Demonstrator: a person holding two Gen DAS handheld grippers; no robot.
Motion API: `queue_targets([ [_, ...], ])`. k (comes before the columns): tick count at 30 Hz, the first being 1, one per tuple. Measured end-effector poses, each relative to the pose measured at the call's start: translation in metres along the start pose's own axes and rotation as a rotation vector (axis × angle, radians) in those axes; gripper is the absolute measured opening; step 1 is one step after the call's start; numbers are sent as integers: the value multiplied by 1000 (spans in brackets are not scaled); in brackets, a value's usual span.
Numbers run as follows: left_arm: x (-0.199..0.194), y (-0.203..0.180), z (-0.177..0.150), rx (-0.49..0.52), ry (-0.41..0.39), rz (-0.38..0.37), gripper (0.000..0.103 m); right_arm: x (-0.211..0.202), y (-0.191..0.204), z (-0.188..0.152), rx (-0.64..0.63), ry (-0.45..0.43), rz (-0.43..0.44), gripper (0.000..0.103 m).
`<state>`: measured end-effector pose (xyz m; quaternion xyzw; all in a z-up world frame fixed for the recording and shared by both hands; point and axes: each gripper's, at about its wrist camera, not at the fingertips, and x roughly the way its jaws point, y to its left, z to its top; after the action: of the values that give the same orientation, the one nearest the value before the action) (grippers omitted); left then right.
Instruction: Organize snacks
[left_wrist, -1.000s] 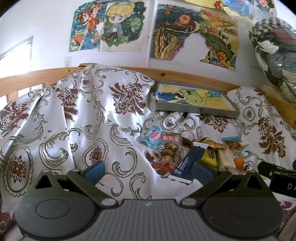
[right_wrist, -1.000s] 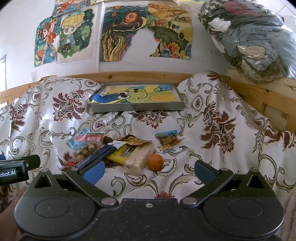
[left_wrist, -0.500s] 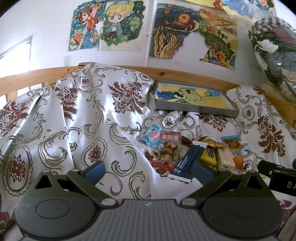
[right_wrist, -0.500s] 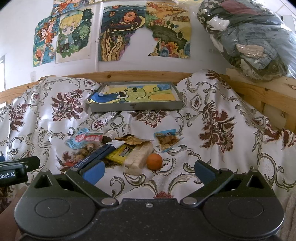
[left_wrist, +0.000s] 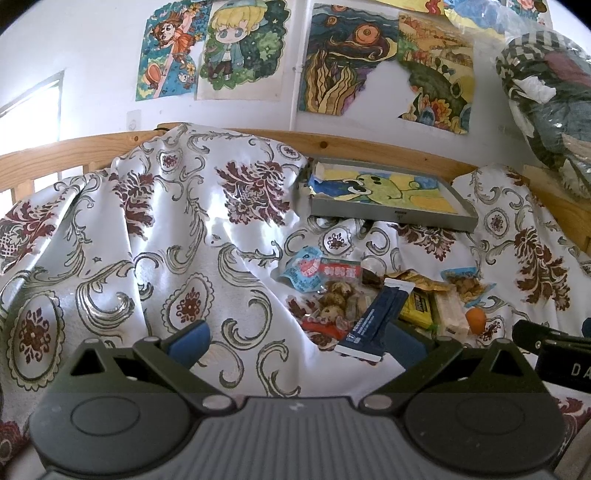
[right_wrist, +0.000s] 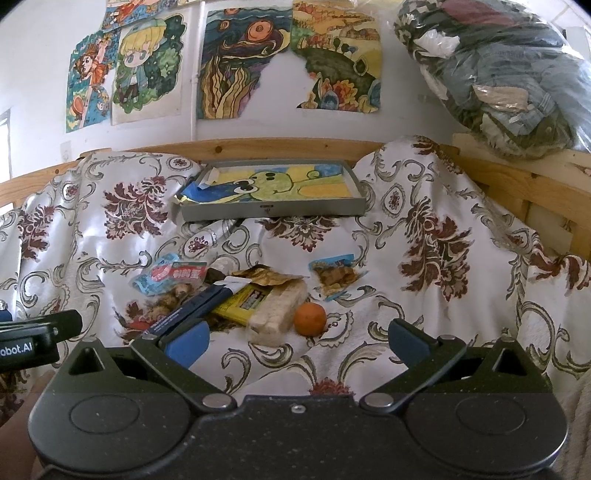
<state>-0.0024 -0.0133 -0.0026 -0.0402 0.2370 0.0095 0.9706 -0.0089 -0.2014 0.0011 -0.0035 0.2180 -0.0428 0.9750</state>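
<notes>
The snacks lie in a loose pile on the patterned cloth, below the gray tray and near the middle of the bed. A long dark blue stick packet lies slanted over a flat yellow packet, and just beside them is a pale, rough block in clear wrap. A small round orange fruit rests close by the block's right side; whether they touch I cannot tell. Behind it, a little apart, lies a small blue-edged bag with brown pieces inside. On the left of the pile there is a crinkled light blue and red bag, and under it a clear bag with round brownish pieces. A wrinkled golden wrapper sits at the back of the pile. The cloth is shiny white with dark red flowers and gray curls, and it has many folds. The tray is shallow and rectangular, with a colored drawing lying inside. The right gripper has its blue-padded fingers wide apart and nothing between them, just in front of the fruit and the block. The left gripper is spread in the same way over bare cloth, left of the pile, and its right pad hides the lower end of the stick packet. A wooden bed rail, drawings on the white wall and a plastic bag of clothes stand behind.
</notes>
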Motion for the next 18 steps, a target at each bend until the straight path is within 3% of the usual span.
queue_targets([
  [18,26,-5,10,5,110,-1,103,25,-6,21,-3,108,96,102],
])
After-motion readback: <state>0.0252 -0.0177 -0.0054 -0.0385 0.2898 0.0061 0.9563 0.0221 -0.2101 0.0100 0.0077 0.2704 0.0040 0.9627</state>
